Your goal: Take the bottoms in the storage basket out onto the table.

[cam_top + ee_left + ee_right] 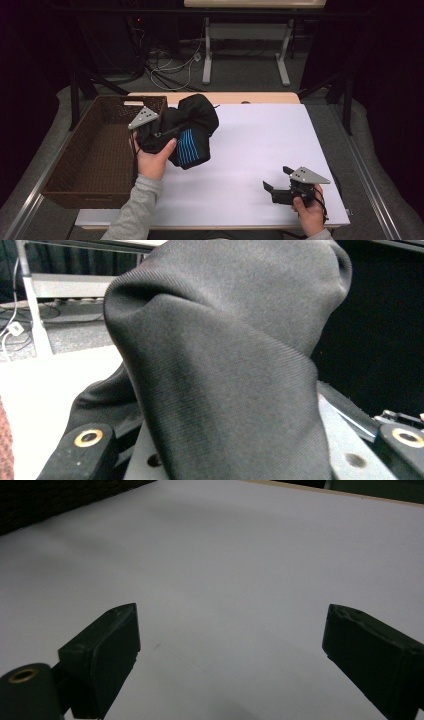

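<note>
A bundled black garment (pixel 196 120) with a panel of blue stripes (pixel 188 148) hangs above the white table top, just right of the wicker basket. My left gripper (pixel 161 134) is shut on its left side, its fingertips buried in the folds. In the left gripper view the black cloth (pixel 225 365) bulges up from between the jaws and hides them. My right gripper (pixel 276 178) rests near the table's front right corner. Its jaws stand wide open over bare table (pixel 230 630), with nothing between them.
A long brown wicker basket (pixel 85 199) stands along the table's left edge, and its corner (pixel 60 500) shows in the right gripper view. The white table top (pixel 260 140) stretches between the two grippers. Behind it are table legs and cables on the floor.
</note>
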### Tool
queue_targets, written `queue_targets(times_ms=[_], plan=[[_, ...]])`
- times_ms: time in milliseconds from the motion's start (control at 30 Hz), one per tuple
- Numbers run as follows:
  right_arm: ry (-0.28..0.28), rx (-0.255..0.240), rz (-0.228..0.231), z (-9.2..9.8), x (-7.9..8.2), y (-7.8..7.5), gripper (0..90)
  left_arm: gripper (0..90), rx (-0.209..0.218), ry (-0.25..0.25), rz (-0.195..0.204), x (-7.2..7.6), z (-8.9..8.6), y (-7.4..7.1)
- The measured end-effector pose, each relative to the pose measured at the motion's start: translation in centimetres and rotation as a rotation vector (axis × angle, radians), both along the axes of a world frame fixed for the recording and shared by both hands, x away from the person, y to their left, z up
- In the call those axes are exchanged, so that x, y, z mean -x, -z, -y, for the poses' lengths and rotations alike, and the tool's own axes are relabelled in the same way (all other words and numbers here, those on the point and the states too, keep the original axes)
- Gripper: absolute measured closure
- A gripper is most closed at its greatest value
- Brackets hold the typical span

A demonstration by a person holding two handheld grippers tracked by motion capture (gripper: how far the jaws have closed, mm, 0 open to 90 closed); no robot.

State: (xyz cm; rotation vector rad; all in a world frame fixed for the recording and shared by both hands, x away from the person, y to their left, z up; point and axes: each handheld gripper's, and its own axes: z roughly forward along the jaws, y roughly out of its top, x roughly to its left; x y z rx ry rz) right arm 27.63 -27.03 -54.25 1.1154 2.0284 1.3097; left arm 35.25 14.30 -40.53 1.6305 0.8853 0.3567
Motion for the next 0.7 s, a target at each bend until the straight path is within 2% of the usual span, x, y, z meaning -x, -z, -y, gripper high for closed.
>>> queue_targets(times_ms=[700], plan=[[0.002,-0.002,-0.010,-0.1,0.0,0.0,7.9,72.1,-0.001,0.082,-0.045,0.6,3.0,2.1]])
